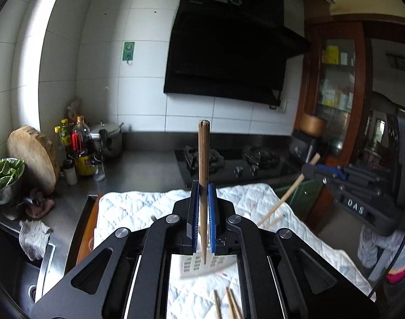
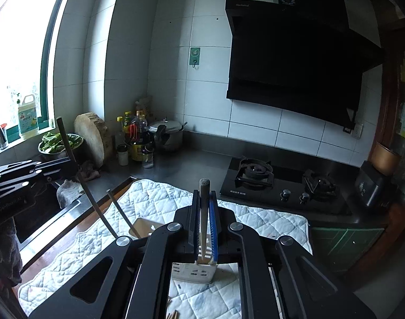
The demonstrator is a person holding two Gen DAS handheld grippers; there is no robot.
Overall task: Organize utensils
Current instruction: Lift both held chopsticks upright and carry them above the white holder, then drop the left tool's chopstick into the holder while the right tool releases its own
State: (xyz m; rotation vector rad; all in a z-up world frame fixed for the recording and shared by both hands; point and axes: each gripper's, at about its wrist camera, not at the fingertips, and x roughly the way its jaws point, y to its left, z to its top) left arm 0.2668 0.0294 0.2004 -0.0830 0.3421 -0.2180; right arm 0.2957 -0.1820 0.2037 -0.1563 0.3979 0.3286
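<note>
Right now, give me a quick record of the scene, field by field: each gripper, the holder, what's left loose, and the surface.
left gripper: shut on a chopstick, held upright, tip pointing down toward the holder
right gripper: shut on a second chopstick, lower end over the holder
utensil holder: white, slotted, standing on the quilted mat
in holder already: one chopstick leaning out
loose chopsticks: lying on the mat, near edge
surroundings: gas stove behind the mat

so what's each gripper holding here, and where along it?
Left gripper clamps a dark chopstick near mid-shaft. Right gripper clamps a pale chopstick near its thick upper end.
</note>
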